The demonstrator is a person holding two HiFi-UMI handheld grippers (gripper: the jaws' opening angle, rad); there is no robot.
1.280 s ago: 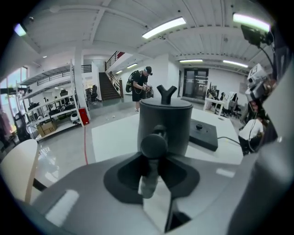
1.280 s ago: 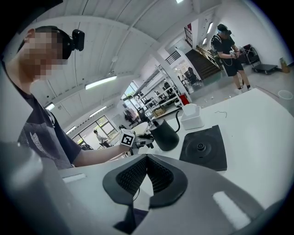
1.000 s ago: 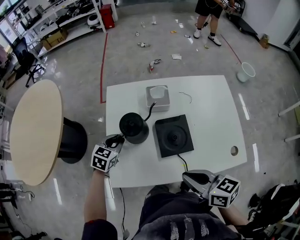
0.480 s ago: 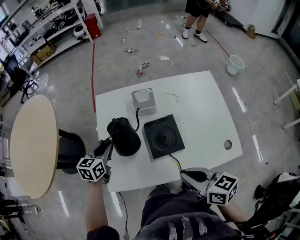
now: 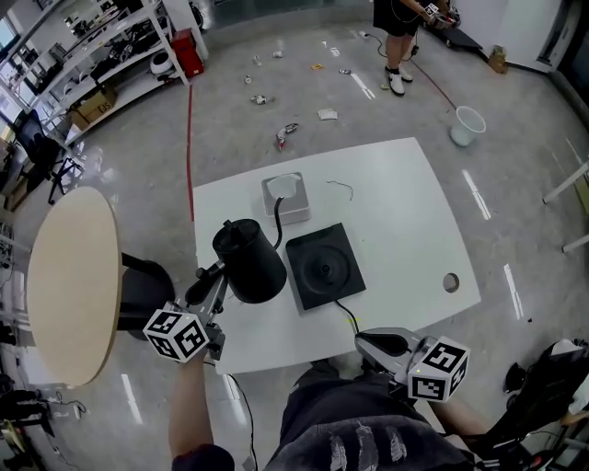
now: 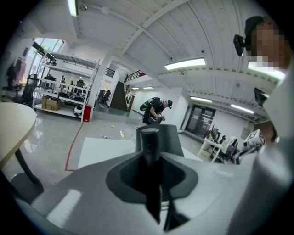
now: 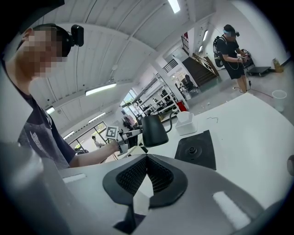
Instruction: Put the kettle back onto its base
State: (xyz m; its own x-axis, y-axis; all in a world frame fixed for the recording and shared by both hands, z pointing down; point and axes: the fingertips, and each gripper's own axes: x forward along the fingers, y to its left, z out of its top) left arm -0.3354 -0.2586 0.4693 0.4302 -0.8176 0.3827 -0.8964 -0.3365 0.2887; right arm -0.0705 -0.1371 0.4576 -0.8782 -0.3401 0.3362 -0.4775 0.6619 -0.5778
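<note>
The black kettle [image 5: 250,265] hangs just above the white table [image 5: 405,221], left of its square black base [image 5: 324,269]. My left gripper [image 5: 212,279] is shut on the kettle's handle [image 6: 150,140], which stands upright between the jaws in the left gripper view. The kettle's thin spout points toward the far side. My right gripper [image 5: 364,342] waits at the table's near edge with its pads [image 7: 156,172] together and nothing in them. The right gripper view shows the kettle [image 7: 154,131] raised left of the base [image 7: 197,149].
A white box [image 5: 285,196] sits behind the kettle and base, with a loose wire [image 5: 340,189] to its right. A cord runs from the base to the near edge. A round wooden table [image 5: 69,276] stands at the left. A person [image 5: 400,28] stands on the littered floor beyond.
My left gripper has lifted the kettle off the table and rolled somewhat. The right gripper has stayed in place.
</note>
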